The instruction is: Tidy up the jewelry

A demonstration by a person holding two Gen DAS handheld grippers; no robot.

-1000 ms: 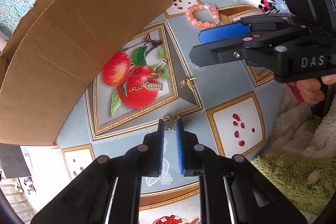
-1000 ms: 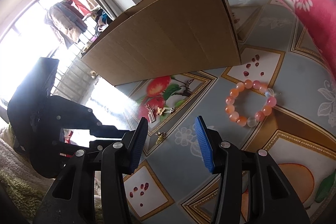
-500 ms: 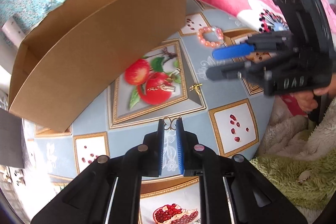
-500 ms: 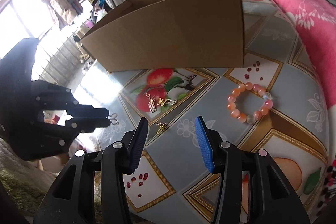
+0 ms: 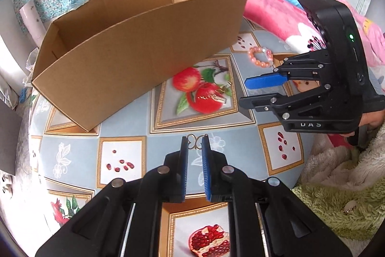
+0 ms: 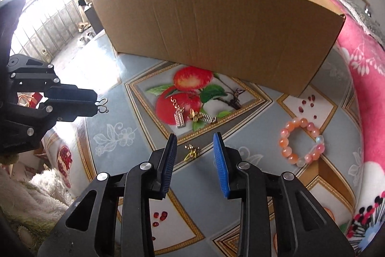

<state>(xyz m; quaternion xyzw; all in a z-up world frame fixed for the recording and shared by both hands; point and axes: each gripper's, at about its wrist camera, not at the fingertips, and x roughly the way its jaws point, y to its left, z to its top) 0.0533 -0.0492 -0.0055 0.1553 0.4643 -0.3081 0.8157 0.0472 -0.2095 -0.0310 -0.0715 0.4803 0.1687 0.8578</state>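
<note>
2 wrist fisheyes, downward, sharing cardboard box (image 5: 134, 49).

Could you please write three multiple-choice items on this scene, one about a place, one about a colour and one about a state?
1. Where does the beaded bracelet lie?
A. inside the cardboard box
B. on the patterned tabletop
C. between the right gripper's fingers

2. What colour are most of the bracelet's beads?
A. orange-pink
B. dark green
C. black

3. What is the left gripper doing?
A. standing wide open over the box
B. pressing on the bracelet
C. pinching a small gold earring

Answers: 1 B, it rests on the tabletop to the right of the right gripper, outside the cardboard box. 2 A, the beads look orange-pink. 3 C, the gold loops stick out between its nearly shut pads.
</note>
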